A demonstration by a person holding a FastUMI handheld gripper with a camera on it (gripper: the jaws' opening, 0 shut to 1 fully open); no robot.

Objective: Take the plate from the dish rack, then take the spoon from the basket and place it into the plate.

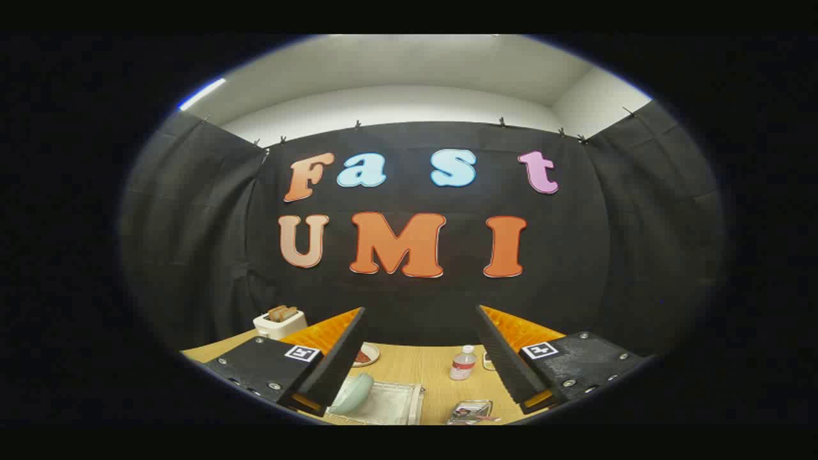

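**Gripper spread wide above the table, nothing held**

My gripper hangs high over the wooden table, its fingers spread far apart with nothing between them but open air and the black cloth wall beyond. Neither finger touches anything.

Below and between the fingers lies the table. Near me, just right of my left finger, a pale green plate stands on edge in the rack, a pale, whitish frame that stretches to the plate's right. The plate leans a little and its lower part is hidden behind my left finger, so I cannot tell how it sits in the rack.

Farther off, close against the inner side of my left finger, a small dish with something reddish in it rests on the table. A clear bottle with a white cap stands upright near my right finger, well apart from the rack. Nearer than the bottle a shiny packet lies flat on the table.

Far to the left, beyond my left finger, a white toaster stands at the table's far corner with two slices of bread poking from the top.
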